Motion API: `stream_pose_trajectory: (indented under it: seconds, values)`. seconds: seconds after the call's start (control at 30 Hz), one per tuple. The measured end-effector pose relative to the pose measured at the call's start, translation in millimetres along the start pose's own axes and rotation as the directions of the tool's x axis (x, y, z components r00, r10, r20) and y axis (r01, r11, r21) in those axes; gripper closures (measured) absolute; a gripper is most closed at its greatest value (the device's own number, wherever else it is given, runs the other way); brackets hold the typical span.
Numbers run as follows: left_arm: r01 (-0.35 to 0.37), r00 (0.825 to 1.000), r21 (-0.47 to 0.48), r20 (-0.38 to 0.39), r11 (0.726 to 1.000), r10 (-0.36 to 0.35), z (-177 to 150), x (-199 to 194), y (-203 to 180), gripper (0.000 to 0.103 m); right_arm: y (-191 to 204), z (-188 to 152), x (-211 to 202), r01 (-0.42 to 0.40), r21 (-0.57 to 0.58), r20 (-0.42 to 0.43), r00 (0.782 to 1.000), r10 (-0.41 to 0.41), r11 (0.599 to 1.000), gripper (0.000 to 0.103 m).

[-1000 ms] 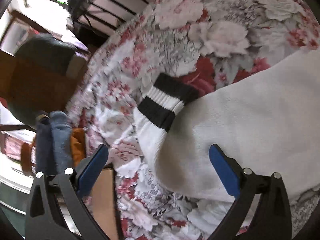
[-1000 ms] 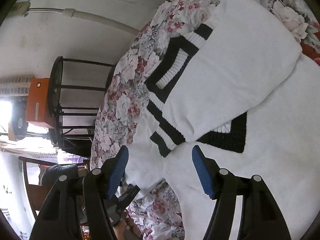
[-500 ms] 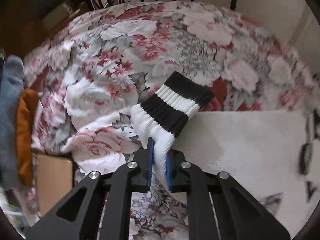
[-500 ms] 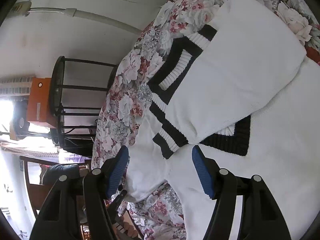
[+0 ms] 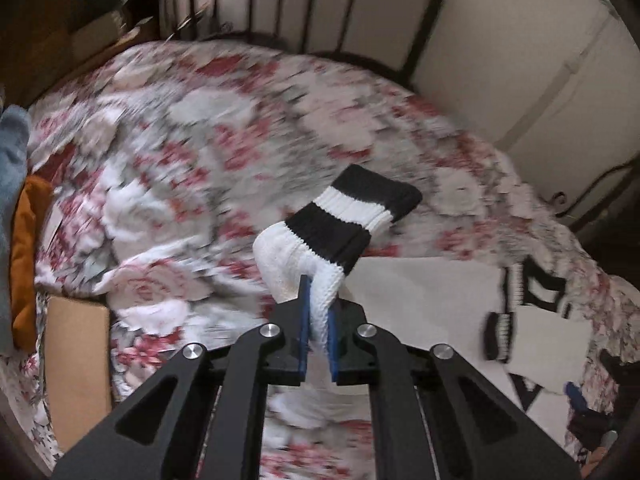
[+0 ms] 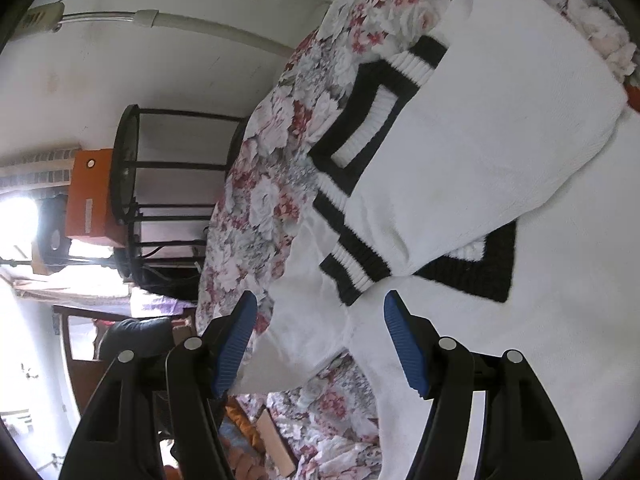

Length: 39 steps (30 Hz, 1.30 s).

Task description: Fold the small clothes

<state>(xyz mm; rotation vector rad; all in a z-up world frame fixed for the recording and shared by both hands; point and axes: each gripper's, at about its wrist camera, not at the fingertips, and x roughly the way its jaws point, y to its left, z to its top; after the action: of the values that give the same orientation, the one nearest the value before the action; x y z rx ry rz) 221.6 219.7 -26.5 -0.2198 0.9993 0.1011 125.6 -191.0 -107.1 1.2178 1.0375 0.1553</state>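
One white sweater (image 6: 500,160) lies spread on the floral bedspread (image 5: 180,152), and it has two sleeves in view. One sleeve is folded across the body in the right wrist view, its striped cuff (image 6: 352,268) resting near the black V-neck trim (image 6: 480,272). The other sleeve (image 5: 320,292) is lifted clear of the bed in the left wrist view, its cuff (image 5: 352,216) carrying two black bands with a white one between them (the ribbed hem (image 6: 376,108) shows the same banding).

Two grippers are in view. The left gripper (image 5: 318,332) has its blue pads pressed together on the white knit of that raised sleeve — just behind the cuff, which sticks up and away past the fingertips. The right gripper (image 6: 320,344) has its jaws spread wide and holds nothing; it hovers over the sweater's edge, with white fabric showing between the fingers but no pad seen touching it.

At the bed's side one cardboard box (image 5: 76,360) sits beside one orange cloth (image 5: 26,264) and one blue-grey cloth (image 5: 12,152) — the latter two cut off by the frame edge.
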Motion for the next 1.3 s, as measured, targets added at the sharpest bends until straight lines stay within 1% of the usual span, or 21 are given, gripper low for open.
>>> stream_pose_trajectory:
  seconds: [0.17, 0.23, 0.33, 0.4, 0.47, 0.53, 0.63, 0.7, 0.83, 0.87, 0.9, 0.93, 0.97, 1.0, 1.07, 1.13, 1.17, 1.2, 1.23, 1.27, 1.3]
  values:
    - [0.068, 0.997, 0.096, 0.022, 0.993, -0.071, -5, -15, -64, 0.097, 4, -2, 4, -0.029, -0.014, -0.033, 0.999, 0.028, 0.999, 0.037]
    - [0.1, 0.995, 0.118, 0.013, 0.988, -0.102, -9, -16, -88, 0.097, 3, -2, 3, -0.042, -0.005, -0.038, 0.998, 0.042, 0.999, 0.037]
    - [0.126, 0.992, 0.161, -0.002, 0.979, -0.127, -19, -15, -120, 0.097, 1, 1, 0, -0.075, 0.004, -0.036, 0.997, 0.075, 0.997, 0.036]
    - [0.138, 0.99, 0.183, -0.014, 0.973, -0.138, -27, -14, -136, 0.097, 1, 3, -2, -0.096, 0.006, -0.035, 0.995, 0.096, 0.995, 0.032]
    - [0.155, 0.988, 0.2, -0.032, 0.967, -0.152, -36, -12, -152, 0.097, -1, 4, 0, -0.134, 0.028, -0.053, 0.989, 0.135, 0.991, 0.03]
    - [0.172, 0.985, 0.214, -0.053, 0.961, -0.164, -47, -9, -164, 0.097, -5, 4, 6, -0.173, 0.07, -0.083, 0.98, 0.179, 0.982, 0.029]
    - [0.188, 0.981, 0.257, -0.086, 0.948, -0.172, -65, -6, -180, 0.097, -8, 2, 12, -0.198, 0.109, -0.104, 0.972, 0.209, 0.974, 0.029]
    - [0.191, 0.98, 0.301, -0.111, 0.934, -0.165, -80, -2, -191, 0.097, -7, 2, 14, -0.2, 0.112, -0.101, 0.972, 0.212, 0.973, 0.027]
    - [0.197, 0.978, 0.374, -0.14, 0.906, -0.155, -102, -1, -210, 0.097, -10, 4, 24, -0.144, 0.106, -0.097, 0.983, 0.154, 0.984, 0.027]
    - [0.196, 0.978, 0.384, -0.139, 0.902, -0.154, -104, -1, -212, 0.097, -12, 3, 28, -0.134, 0.108, -0.101, 0.984, 0.145, 0.985, 0.037]
    - [0.193, 0.979, 0.395, -0.135, 0.898, -0.151, -106, -2, -215, 0.097, -13, 3, 31, -0.126, 0.104, -0.101, 0.986, 0.136, 0.987, 0.065]
    - [0.191, 0.98, 0.396, -0.133, 0.898, -0.15, -107, -3, -216, 0.097, -12, 2, 32, -0.117, 0.087, -0.102, 0.987, 0.126, 0.989, 0.077]
    - [0.193, 0.979, 0.392, -0.135, 0.9, -0.151, -107, -3, -216, 0.097, -11, 3, 32, -0.114, 0.073, -0.1, 0.988, 0.121, 0.991, 0.084]
    - [0.203, 0.977, 0.383, -0.144, 0.901, -0.159, -108, -3, -215, 0.097, -8, 4, 28, -0.118, 0.055, -0.081, 0.989, 0.122, 0.992, 0.088]
    - [0.222, 0.972, 0.368, -0.158, 0.903, -0.175, -107, -4, -214, 0.095, 2, 6, 20, -0.096, -0.013, -0.051, 0.994, 0.095, 0.995, 0.09]
    - [0.219, 0.974, 0.354, -0.141, 0.909, -0.179, -104, -11, -211, 0.084, 13, 9, 12, -0.082, -0.079, -0.016, 0.997, 0.081, 0.994, 0.09]
    - [0.22, 0.974, 0.329, -0.117, 0.918, -0.192, -101, -19, -205, 0.08, 15, 10, 8, -0.086, -0.095, 0.0, 0.996, 0.086, 0.992, 0.09]
    - [0.224, 0.974, 0.31, -0.099, 0.924, -0.203, -98, -24, -201, 0.072, 19, 12, 2, -0.089, -0.117, 0.024, 0.995, 0.093, 0.989, 0.09]
    - [0.23, 0.973, 0.276, -0.066, 0.933, -0.221, -93, -33, -192, 0.063, 24, 17, -7, -0.084, -0.152, 0.065, 0.993, 0.095, 0.985, 0.09]
    - [0.227, 0.974, 0.247, -0.032, 0.942, -0.226, -89, -40, -184, 0.058, 28, 20, -14, -0.075, -0.176, 0.094, 0.991, 0.092, 0.982, 0.09]
    - [0.219, 0.975, 0.217, -0.004, 0.951, -0.223, -84, -45, -176, 0.05, 30, 25, -21, -0.067, -0.196, 0.123, 0.988, 0.092, 0.978, 0.091]
